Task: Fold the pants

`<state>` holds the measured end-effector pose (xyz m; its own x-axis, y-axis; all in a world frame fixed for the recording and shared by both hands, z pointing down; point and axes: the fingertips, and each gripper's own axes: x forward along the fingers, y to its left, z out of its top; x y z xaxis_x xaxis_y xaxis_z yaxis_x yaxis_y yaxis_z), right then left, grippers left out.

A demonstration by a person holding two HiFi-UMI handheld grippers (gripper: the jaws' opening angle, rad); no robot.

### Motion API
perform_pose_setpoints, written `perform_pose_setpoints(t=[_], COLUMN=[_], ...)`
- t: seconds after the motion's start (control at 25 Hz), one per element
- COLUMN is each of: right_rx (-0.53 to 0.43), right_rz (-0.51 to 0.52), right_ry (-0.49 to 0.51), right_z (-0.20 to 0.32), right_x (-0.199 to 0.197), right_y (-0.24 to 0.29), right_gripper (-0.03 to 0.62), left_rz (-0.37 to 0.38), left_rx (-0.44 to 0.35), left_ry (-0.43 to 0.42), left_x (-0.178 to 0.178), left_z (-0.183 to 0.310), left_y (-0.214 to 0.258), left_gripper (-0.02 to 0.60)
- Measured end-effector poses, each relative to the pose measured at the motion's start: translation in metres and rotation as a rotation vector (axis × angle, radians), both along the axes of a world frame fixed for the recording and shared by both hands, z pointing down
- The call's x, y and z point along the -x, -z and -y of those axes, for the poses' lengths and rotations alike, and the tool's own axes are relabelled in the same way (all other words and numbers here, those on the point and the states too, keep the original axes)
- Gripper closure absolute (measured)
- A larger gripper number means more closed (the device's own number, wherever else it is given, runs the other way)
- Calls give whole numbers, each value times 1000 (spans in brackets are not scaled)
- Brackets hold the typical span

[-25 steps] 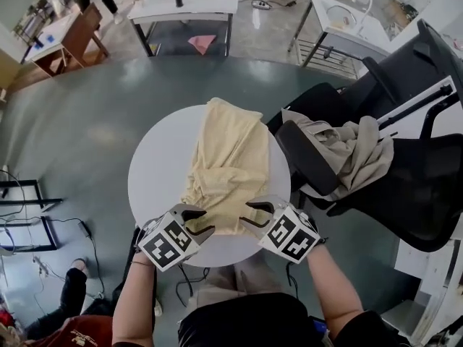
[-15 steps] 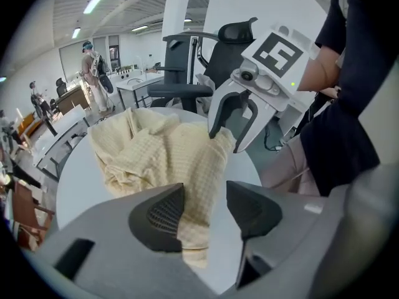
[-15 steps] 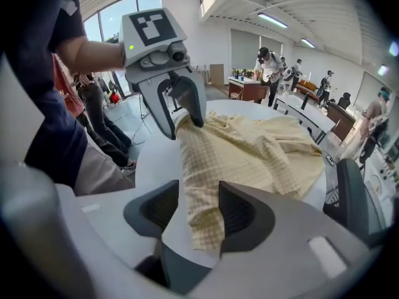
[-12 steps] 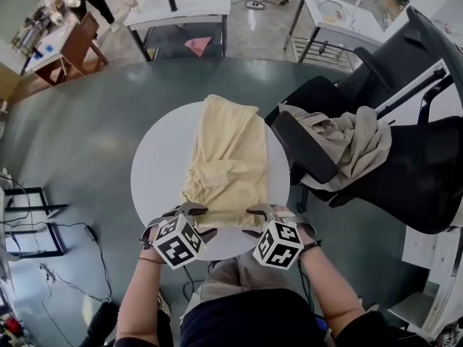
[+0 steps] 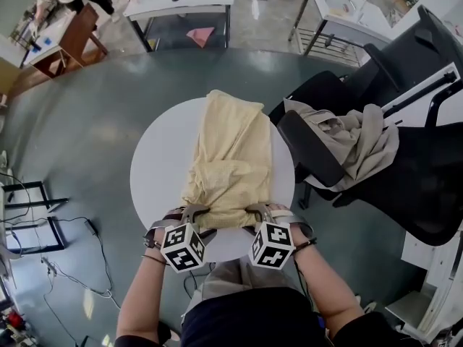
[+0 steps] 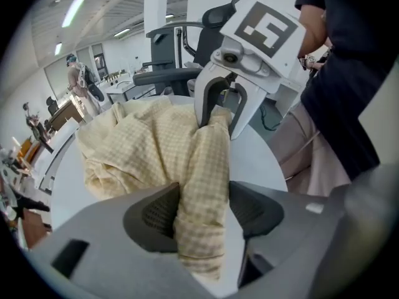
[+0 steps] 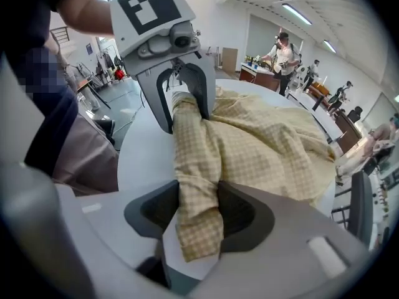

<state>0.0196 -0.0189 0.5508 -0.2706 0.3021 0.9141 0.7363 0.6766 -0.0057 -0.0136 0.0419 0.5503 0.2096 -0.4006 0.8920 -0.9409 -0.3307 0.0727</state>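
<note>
Both have dropped to the near edge: the left gripper (image 5: 194, 211), jaws opening, and the right gripper (image 5: 257, 210), jaws closing, each pinch a bunch of the pants (image 5: 230, 157), which stretch away ahead across the counter (image 5: 155, 166). This looks like the grasp step; next, probably lift both corners forward evenly.

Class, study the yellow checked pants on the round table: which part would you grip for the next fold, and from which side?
Probably the near edge of the pants, at its two corners, coming from the person's side of the table. The cloth runs lengthwise away from there, and that edge is bunched thick enough to pinch.
</note>
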Motion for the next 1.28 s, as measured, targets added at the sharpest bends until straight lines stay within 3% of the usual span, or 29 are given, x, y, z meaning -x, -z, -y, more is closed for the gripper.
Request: perform_pose_setpoints(t=[0.12,0.24,0.52,0.72,1.04,1.28], right_rx=[22,57,124,169,202,269], right_rz=[-19,-48,-52,-54,-154,-251], right_ry=[-18,-51,-102,-78,-12,62], right_z=[1,3,6,-4,-36,-68], right_x=[2,4,9,1,-47,-95], right_y=[1,2,32,63,80,90], right_gripper=[413,431,482,497,497,497], left_rz=[37,37,-105,-193,-265,-361], left_rx=[-17,-27,13,36,69,98], left_ry=[-37,-11,110,114,86,96], left_x=[2,5,10,2,-49,-98], left_z=[-1,1,6,-3,-36,-70], left_y=[-1,-2,22,51,67,76], left_gripper=[347,380,457,465,463,460])
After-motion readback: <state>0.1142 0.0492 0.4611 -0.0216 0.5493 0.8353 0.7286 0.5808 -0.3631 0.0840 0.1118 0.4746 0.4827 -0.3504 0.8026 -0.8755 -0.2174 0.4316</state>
